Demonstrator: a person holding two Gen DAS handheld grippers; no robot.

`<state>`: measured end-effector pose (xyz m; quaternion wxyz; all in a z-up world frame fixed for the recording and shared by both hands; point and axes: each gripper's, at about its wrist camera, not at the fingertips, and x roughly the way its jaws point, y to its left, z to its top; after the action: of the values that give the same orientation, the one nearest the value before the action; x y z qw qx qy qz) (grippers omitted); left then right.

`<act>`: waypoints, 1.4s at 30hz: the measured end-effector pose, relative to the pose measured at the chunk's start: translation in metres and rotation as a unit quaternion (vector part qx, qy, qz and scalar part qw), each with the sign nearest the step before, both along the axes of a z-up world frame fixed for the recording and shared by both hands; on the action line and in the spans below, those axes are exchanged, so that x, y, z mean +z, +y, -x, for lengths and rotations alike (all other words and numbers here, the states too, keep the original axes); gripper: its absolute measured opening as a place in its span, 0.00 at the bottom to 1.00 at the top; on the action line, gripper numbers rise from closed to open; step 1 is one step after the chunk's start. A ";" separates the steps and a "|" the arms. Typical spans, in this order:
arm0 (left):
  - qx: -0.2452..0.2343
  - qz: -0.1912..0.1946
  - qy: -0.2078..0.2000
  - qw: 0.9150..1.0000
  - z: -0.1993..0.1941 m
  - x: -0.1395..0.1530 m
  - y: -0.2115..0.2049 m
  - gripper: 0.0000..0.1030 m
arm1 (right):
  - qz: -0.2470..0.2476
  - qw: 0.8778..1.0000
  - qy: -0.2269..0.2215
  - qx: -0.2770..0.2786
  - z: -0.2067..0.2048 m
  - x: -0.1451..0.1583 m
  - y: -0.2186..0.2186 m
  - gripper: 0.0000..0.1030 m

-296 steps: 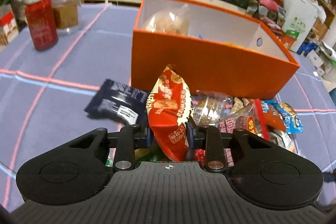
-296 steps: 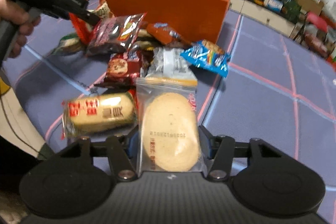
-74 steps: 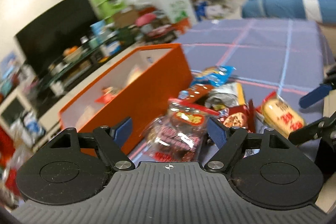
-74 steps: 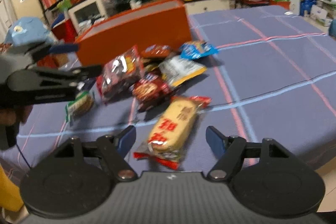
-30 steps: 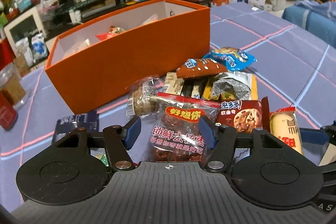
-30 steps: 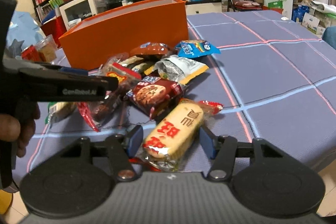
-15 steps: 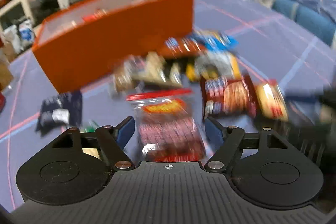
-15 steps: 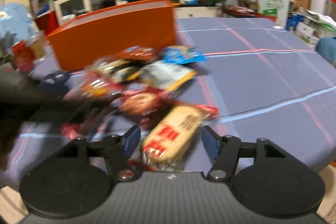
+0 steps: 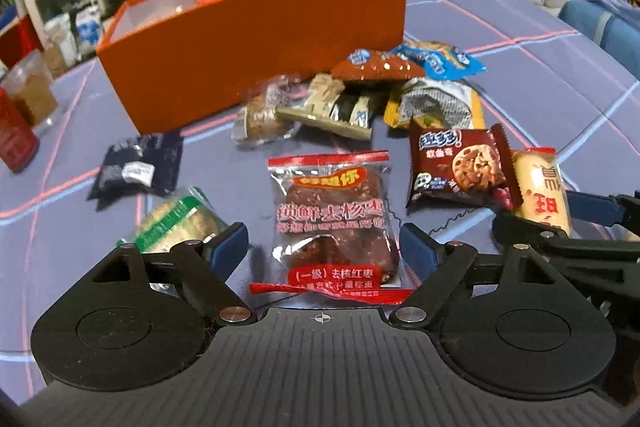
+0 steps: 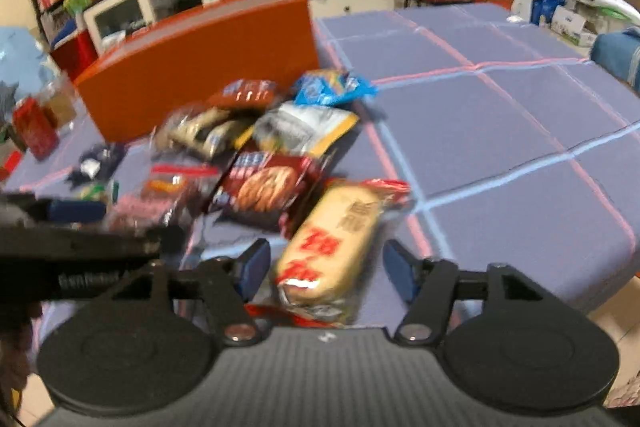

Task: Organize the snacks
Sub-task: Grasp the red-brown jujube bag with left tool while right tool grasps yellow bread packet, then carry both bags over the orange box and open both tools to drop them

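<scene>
Snack lot, partly sorted, spread on a table (image 9: 540, 99) under a purple checked cloth.

Receptacle: orange box (image 9: 256, 39), open-topped, at the far side of the heap; a few items already show inside.

Item one: clear red-edged packet of dried dates (image 9: 332, 223), lying flat between the pads of the left tongs (image 9: 323, 253). The jaws are opening; both blue pads stand clear of the wrapper, so nothing is held.

Item two: long cream-coloured cake bar with red lettering (image 10: 332, 243), lying flat and slightly askew between the pads of the right tongs (image 10: 326, 269). The jaws are closing; gaps show on both sides, so no grip is made yet.

Neighbouring stock: chocolate-chip cookie packet (image 9: 460, 167), touching the cake bar's left side; green-labelled biscuit pack (image 9: 176, 223), just beside the left pad of the left tongs; dark packet (image 9: 136, 169); blue wrapper (image 9: 440, 61) nearest the box; red can (image 9: 14, 137) and a jar off to the left.

Handling notes, as judgement: the step in hand appears to be a paired pickup.
- The date packet is soft, so the pads should meet its middle, not the crimped edge.
- The left tongs should stay clear of the green-labelled pack.
- The right tongs should square to the bar's long axis before closing, or the bar may swivel and drag the cookie packet.
- Each item should be lifted clear of the box wall and released low inside.
</scene>
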<state>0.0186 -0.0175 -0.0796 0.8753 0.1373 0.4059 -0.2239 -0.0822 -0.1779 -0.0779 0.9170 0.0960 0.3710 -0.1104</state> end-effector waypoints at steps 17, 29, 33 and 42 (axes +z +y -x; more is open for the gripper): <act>0.022 0.026 0.013 0.999 0.005 -0.004 -0.006 0.37 | 0.032 0.997 0.018 0.068 0.004 0.003 -0.024 0.41; 0.055 0.041 -0.024 0.997 0.030 0.038 0.021 0.35 | -0.001 0.998 -0.038 0.059 0.016 0.048 -0.042 0.38; 0.066 0.018 -0.040 0.997 0.033 0.045 0.015 0.35 | -0.010 0.996 -0.054 0.070 0.020 0.058 -0.039 0.38; 0.086 0.015 -0.058 0.994 0.032 0.060 0.017 0.35 | -0.022 0.992 -0.075 0.101 0.021 0.071 -0.022 0.38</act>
<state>-0.0133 -0.0003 -0.0192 0.9154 0.1016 0.3612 -0.1455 -0.1035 -0.1995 -0.0072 0.9464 0.0865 0.3111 -0.0011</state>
